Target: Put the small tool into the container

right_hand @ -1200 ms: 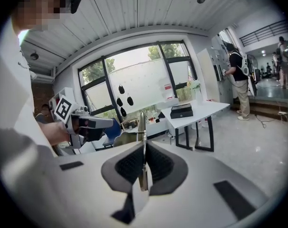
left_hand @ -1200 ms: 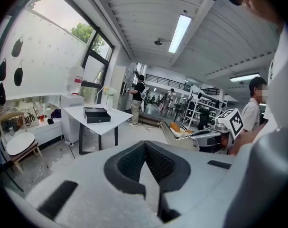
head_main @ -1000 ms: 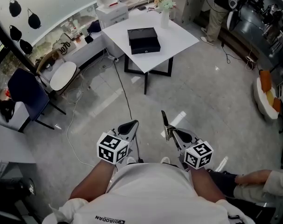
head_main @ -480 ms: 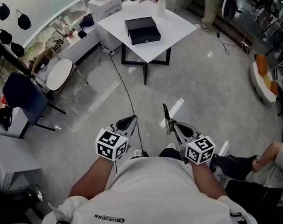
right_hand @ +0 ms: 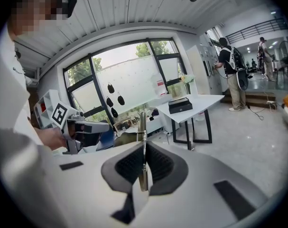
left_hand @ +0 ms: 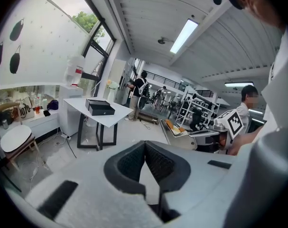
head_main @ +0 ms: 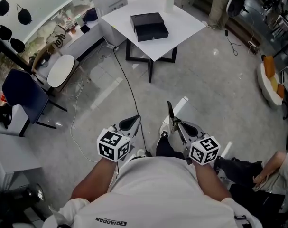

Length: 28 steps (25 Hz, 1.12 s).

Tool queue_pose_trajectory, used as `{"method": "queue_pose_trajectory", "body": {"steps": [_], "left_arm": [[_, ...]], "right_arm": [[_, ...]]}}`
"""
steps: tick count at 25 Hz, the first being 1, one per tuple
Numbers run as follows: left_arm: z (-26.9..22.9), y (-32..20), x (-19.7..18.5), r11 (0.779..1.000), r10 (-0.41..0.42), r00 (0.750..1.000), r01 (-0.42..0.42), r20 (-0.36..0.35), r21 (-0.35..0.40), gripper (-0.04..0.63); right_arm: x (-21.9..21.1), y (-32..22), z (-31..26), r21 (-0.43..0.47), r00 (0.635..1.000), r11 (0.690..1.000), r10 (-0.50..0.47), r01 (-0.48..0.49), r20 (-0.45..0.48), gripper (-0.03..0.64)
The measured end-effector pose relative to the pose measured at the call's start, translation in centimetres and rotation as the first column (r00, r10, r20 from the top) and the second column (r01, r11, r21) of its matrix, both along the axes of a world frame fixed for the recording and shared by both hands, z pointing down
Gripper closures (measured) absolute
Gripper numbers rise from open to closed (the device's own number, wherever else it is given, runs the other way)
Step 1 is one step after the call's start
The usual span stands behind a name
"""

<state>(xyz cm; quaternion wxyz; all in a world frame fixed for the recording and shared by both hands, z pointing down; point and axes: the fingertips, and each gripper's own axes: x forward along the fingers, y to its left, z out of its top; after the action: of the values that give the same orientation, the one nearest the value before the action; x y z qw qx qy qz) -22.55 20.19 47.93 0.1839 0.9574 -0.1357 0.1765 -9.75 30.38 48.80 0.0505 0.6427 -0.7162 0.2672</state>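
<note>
A black box-shaped container [head_main: 149, 26] lies on a white square table [head_main: 184, 30] far ahead across the floor; it also shows small in the left gripper view [left_hand: 100, 107] and the right gripper view [right_hand: 180, 105]. My right gripper [head_main: 174, 126] [right_hand: 144, 148] is shut on a thin metal tool [head_main: 170, 112] [right_hand: 143, 127] that sticks out past the fingertips. My left gripper [head_main: 131, 123] [left_hand: 144, 146] is held level beside it, jaws shut with nothing between the pads. Both are close to my body, well short of the table.
A black cable [head_main: 127, 91] runs over the grey floor from the table toward me. A blue chair [head_main: 25, 94] and a round white stool [head_main: 61, 73] stand at the left. A vase [head_main: 169, 1] sits on the table's far corner. A seated person [head_main: 257, 172] is at the right.
Both grippers have moved forward with me over the floor, side by side. A dark leg now shows between them. The tool stays clamped in the right gripper.
</note>
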Motion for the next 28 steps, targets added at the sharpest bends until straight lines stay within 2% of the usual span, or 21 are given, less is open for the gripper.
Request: {"method": "queue_pose_trajectory", "body": {"steps": [7,17,28], "left_arm": [[0.5,-2.9,1.6,0.999,-0.034,0.999,0.034,0.043,0.002,0.586],[-1.6,-9.2,8.4,0.993,-0.104,0.994,0.102,0.027,0.063,0.586],[-1.5,-11.8,15.3,0.982,-0.173,0.985,0.171,0.028,0.080,0.586]], "right_arm": [[3.3,-4.3,0.0,0.018,1.000,1.000,-0.019,0.019,0.019,0.607],[10.4,-12.0,-1.9,0.078,0.994,0.991,-0.105,0.105,-0.001,0.607],[16.7,-14.2,-0.7,0.064,0.984,0.983,-0.175,0.173,0.022,0.607]]}}
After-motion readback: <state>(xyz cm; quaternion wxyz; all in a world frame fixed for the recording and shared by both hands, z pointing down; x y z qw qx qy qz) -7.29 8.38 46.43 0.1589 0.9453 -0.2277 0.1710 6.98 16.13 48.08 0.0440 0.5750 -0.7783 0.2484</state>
